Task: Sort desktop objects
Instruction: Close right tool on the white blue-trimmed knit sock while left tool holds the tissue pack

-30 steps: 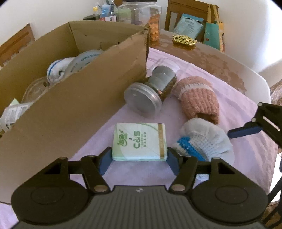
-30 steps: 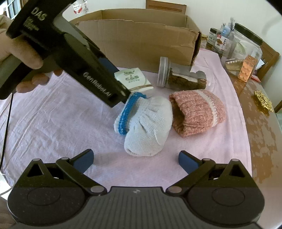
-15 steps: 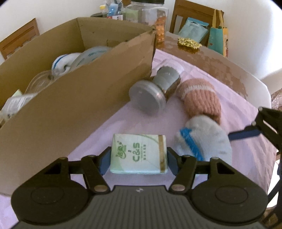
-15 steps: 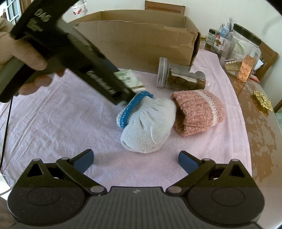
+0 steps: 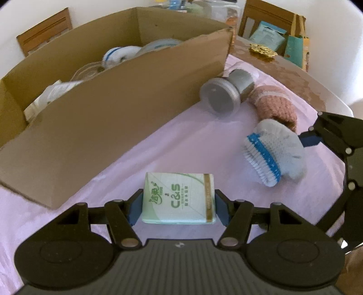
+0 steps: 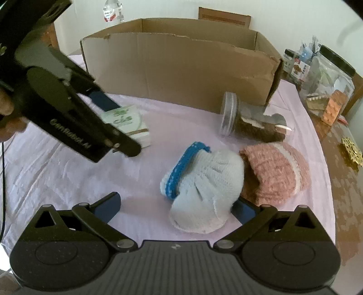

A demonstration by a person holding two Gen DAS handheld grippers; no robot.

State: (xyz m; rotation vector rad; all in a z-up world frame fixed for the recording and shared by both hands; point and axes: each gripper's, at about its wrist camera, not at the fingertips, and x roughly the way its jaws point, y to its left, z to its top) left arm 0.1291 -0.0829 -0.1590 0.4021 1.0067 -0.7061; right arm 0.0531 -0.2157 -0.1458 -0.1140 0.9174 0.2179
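My left gripper [image 5: 178, 207] is shut on a green-and-white C&S tissue pack [image 5: 178, 198] and holds it above the pink cloth, in front of the cardboard box [image 5: 109, 118]. The pack also shows in the right wrist view [image 6: 129, 124], with the left gripper [image 6: 109, 118] around it. My right gripper [image 6: 177, 207] is open, with the white knitted hat with a blue band [image 6: 202, 186] lying between its fingers. A pink knitted hat [image 6: 276, 170] lies right of it. A clear jar [image 6: 249, 122] lies on its side by the box.
The box [image 6: 181, 68] holds several items, among them a white bundle [image 5: 120, 54]. Beyond the cloth stand a large clear jar with black lid [image 6: 329, 84], small bottles [image 6: 295, 65], a gold coaster [image 6: 352, 152] and chairs [image 5: 270, 18].
My left gripper has lifted the tissue pack and carried it left, away from the hats. My right gripper has moved forward so that the white hat now lies between its fingers.
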